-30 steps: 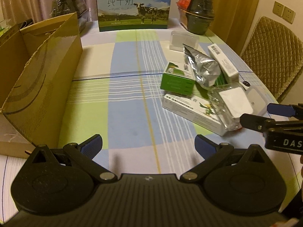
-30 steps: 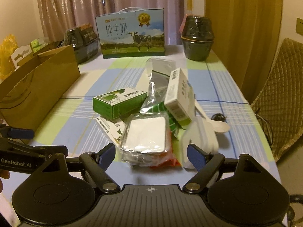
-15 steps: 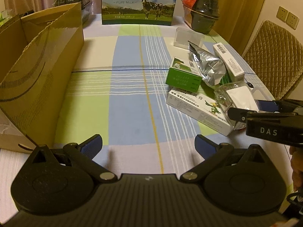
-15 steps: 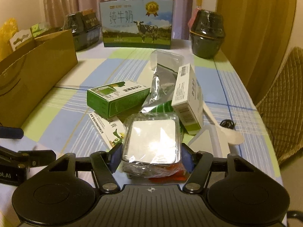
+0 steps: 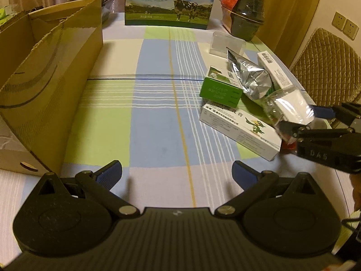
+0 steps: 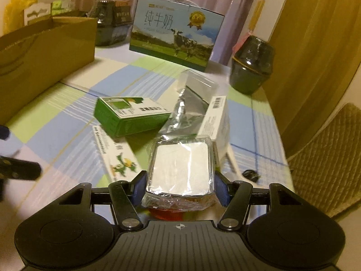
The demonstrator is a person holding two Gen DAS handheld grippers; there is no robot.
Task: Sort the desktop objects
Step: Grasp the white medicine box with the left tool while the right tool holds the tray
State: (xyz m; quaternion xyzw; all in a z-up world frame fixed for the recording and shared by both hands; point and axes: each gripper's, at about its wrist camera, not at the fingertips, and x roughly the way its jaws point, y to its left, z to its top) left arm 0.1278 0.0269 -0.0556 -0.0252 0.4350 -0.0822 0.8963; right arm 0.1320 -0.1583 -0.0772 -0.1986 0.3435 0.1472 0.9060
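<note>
Clear crinkly film wraps the flat white packet (image 6: pixel 180 167) that sits between the right gripper (image 6: pixel 179 188) jaws, which have just been closing and now press on its two sides. It is at the near end of the pile, over the long white box (image 5: pixel 239 127) and beside the foil pouch (image 6: pixel 185 115). The film is slippery, I think, so lift straight up and slowly, keep the packet level, and clear the green box (image 6: pixel 130 118) before swinging toward the cardboard box (image 5: pixel 52 79) on the far side of the tabletop (image 5: pixel 158 117). The left gripper (image 5: pixel 177 172) hangs with jaws spread and empty; keep it out of the path.
</note>
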